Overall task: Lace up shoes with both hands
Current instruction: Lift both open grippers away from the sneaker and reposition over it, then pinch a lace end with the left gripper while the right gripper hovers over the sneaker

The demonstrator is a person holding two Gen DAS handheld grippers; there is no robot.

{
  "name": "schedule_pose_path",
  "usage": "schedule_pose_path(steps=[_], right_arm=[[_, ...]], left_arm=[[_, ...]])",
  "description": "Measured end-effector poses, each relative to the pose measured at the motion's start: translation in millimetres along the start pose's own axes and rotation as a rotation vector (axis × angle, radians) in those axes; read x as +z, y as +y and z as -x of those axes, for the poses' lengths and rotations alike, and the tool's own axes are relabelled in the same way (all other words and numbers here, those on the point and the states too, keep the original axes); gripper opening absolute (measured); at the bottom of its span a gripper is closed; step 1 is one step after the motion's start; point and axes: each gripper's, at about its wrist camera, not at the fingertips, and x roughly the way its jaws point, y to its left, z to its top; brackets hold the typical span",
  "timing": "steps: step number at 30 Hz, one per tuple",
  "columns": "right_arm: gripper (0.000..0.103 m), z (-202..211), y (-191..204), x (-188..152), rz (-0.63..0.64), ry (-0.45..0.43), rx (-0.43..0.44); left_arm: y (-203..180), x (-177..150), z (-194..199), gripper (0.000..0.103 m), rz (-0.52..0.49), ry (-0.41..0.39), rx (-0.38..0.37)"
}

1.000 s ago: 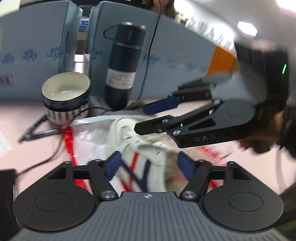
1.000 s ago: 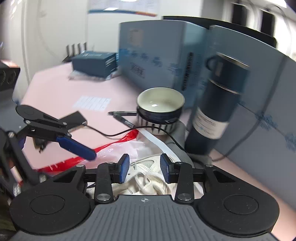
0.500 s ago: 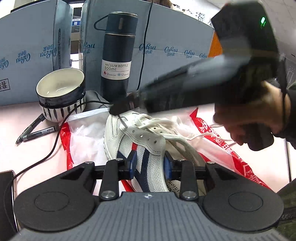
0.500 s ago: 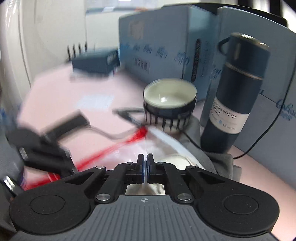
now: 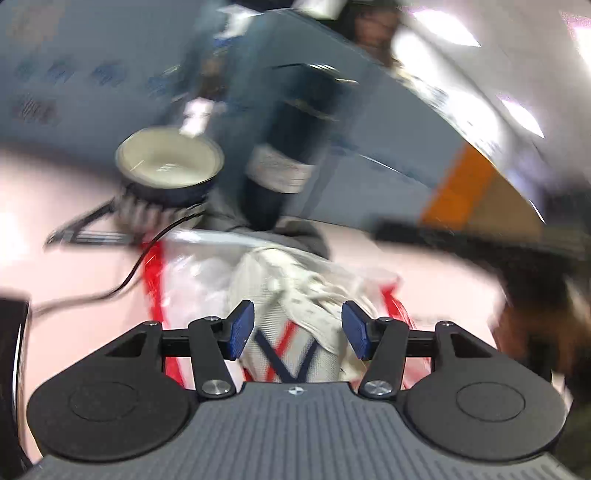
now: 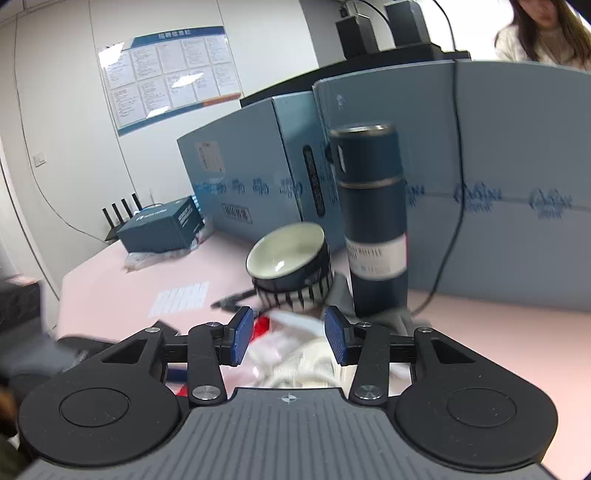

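A white mesh shoe (image 5: 280,295) with red and navy stripes lies on a clear bag with red edging (image 5: 155,273). My left gripper (image 5: 297,328) hovers over its side; its jaws are opening and the blue pads stand apart from the shoe. In the right wrist view the shoe (image 6: 310,365) shows low between the fingers of my right gripper (image 6: 290,334), whose jaws are also opening with nothing pressed between the pads. The right tool (image 5: 480,251) is a dark blur at the right of the left wrist view. Laces are too blurred to follow.
A striped bowl (image 6: 288,258) and a dark vacuum bottle (image 6: 373,221) stand just behind the shoe, before blue cartons (image 6: 498,177). A black cable (image 5: 136,266) and pens (image 5: 85,236) lie on the pink table (image 6: 122,291). A blue box (image 6: 162,229) sits far left. A person (image 6: 543,33) is behind the cartons.
Both grippers closed half a second ago and have since spread apart. The left wrist view has rolled and blurred; the right tool has swung away from above the shoe to the right.
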Motion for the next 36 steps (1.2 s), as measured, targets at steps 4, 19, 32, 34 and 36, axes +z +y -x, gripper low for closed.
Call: schedule_pose_path(steps=[4, 19, 32, 34, 36], right_arm=[[0.045, 11.5, 3.1, -17.9, -0.004, 0.026, -0.011], [0.048, 9.3, 34.7, -62.9, -0.020, 0.088, -0.066], [0.048, -27.0, 19.1, -53.1, -0.064, 0.252, -0.174], [0.037, -32.7, 19.9, -54.3, -0.074, 0.275, -0.187], [0.032, -33.0, 21.0, -57.2, -0.094, 0.260, -0.207]], left_arm=[[11.2, 3.8, -16.5, 0.049, 0.131, -0.029, 0.041], [10.1, 6.4, -38.0, 0.002, 0.118, -0.068, 0.069], [20.8, 13.8, -36.4, 0.002, 0.167, -0.035, 0.026], [20.4, 15.0, -34.5, 0.002, 0.159, -0.038, 0.015], [21.0, 16.1, -33.6, 0.001, 0.151, -0.035, 0.009]])
